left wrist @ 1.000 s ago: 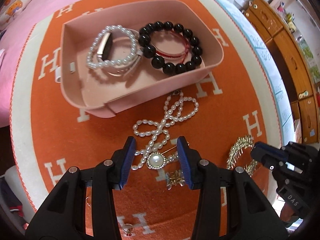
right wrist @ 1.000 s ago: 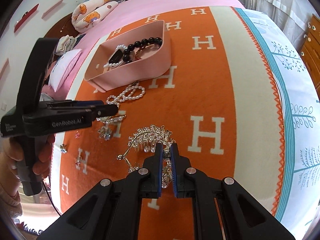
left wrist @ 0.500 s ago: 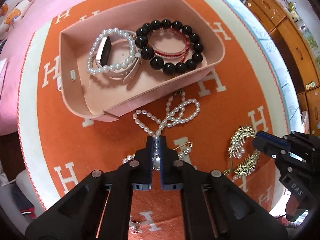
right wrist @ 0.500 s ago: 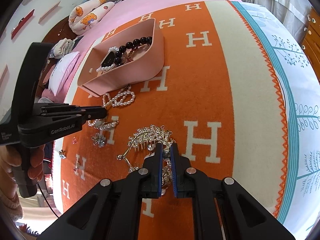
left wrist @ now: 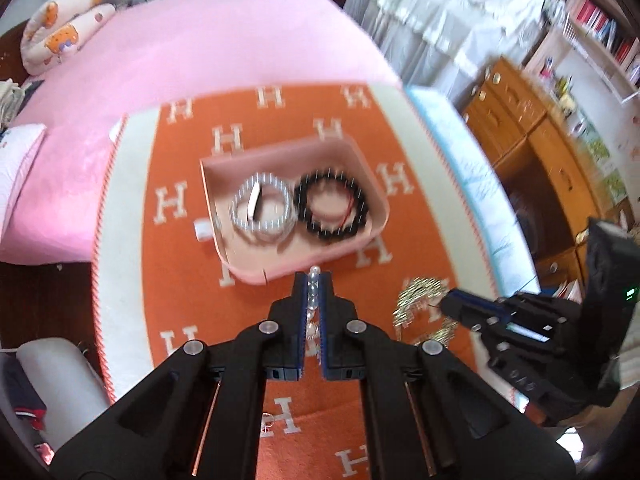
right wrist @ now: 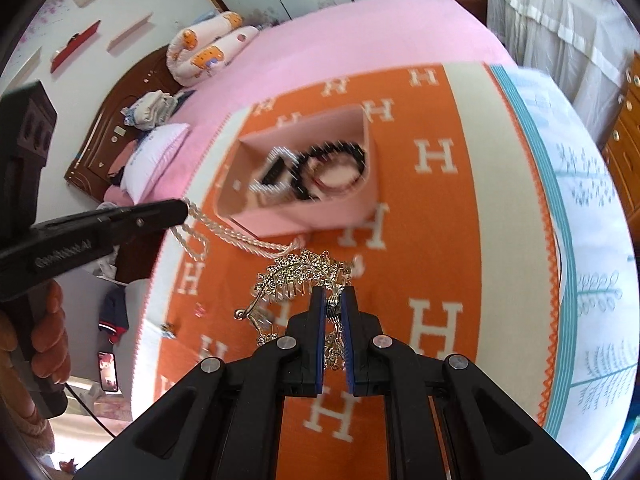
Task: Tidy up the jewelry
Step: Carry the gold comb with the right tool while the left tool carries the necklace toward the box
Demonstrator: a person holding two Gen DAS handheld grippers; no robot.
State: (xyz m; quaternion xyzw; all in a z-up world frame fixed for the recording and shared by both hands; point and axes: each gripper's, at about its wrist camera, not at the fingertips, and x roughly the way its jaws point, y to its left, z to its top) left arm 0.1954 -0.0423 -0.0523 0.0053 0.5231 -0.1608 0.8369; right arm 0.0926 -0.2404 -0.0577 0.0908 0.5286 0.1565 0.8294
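Observation:
My left gripper [left wrist: 313, 280] is shut on a pearl necklace [left wrist: 311, 304] and holds it lifted above the orange blanket; in the right wrist view the necklace [right wrist: 224, 234] hangs from the left gripper [right wrist: 182, 209] down toward the blanket. My right gripper [right wrist: 333, 298] is shut on a gold rhinestone hair comb [right wrist: 298, 274], also seen in the left wrist view [left wrist: 420, 296]. A pink tray [left wrist: 360, 236] ahead holds a pearl bracelet with a watch [left wrist: 262, 210] and a black bead bracelet [left wrist: 330, 208].
The orange H-patterned blanket [left wrist: 180, 264] lies on a pink bed [left wrist: 180, 52]. Small pieces of jewelry [right wrist: 168, 328] lie on its left part. Wooden drawers [left wrist: 540, 152] stand to the right. A small white item [left wrist: 202, 230] lies beside the tray.
My left gripper closed on the pearl necklace and lifted it off the blanket. My right gripper stayed shut on the comb and rose; both views now look from higher up.

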